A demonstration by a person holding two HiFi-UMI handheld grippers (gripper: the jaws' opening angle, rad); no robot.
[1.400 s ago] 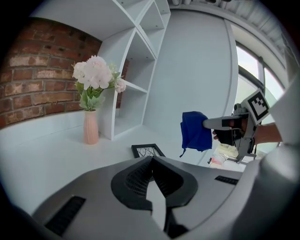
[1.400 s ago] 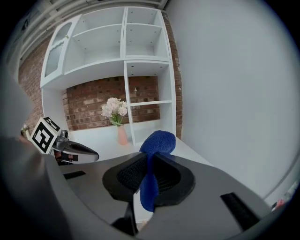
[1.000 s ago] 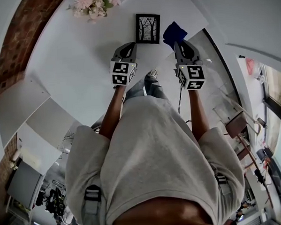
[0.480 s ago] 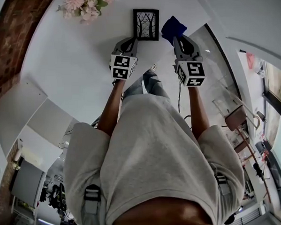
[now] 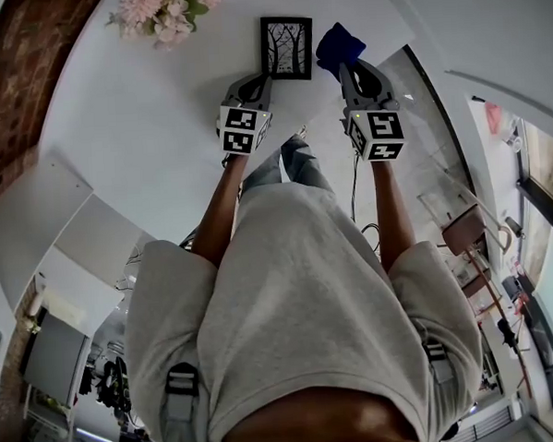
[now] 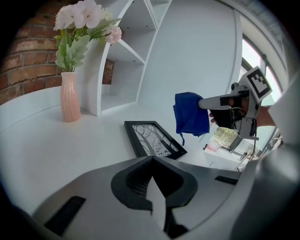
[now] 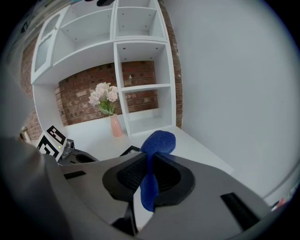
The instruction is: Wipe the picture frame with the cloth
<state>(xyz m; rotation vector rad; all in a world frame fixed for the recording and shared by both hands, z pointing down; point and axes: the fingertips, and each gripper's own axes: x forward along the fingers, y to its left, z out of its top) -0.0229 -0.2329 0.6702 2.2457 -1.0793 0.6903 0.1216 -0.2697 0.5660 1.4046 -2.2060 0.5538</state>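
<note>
Both grippers have pushed forward over the white table (image 5: 161, 129) since a second ago, and the left gripper (image 5: 258, 83) now has its tip just short of the picture frame's (image 5: 287, 48) near edge. Its own view shows the left gripper (image 6: 153, 161) with jaws pressed together and nothing between them.

Lying flat on the table, the picture frame (image 6: 154, 139) is face up, a black border round a print of bare branches. Its long axis runs away from the person toward the back of the table, with one short edge nearest the left gripper's tip.

Clamped on the blue cloth (image 7: 154, 154), the right gripper (image 7: 149, 168) has a rounded bunch of it standing above the jaws and a narrow tail hanging down between them. Seen from the left gripper, the cloth (image 6: 191, 114) hangs in the air from the right gripper (image 6: 204, 102), just beside the frame's right long edge. From the head view the cloth (image 5: 339, 48) sits immediately right of the frame, at the tip of the right gripper (image 5: 347, 67).

Farther left on the table stands a pink vase of pale flowers (image 6: 70, 101), in front of a white shelf unit (image 6: 122, 56)
</note>
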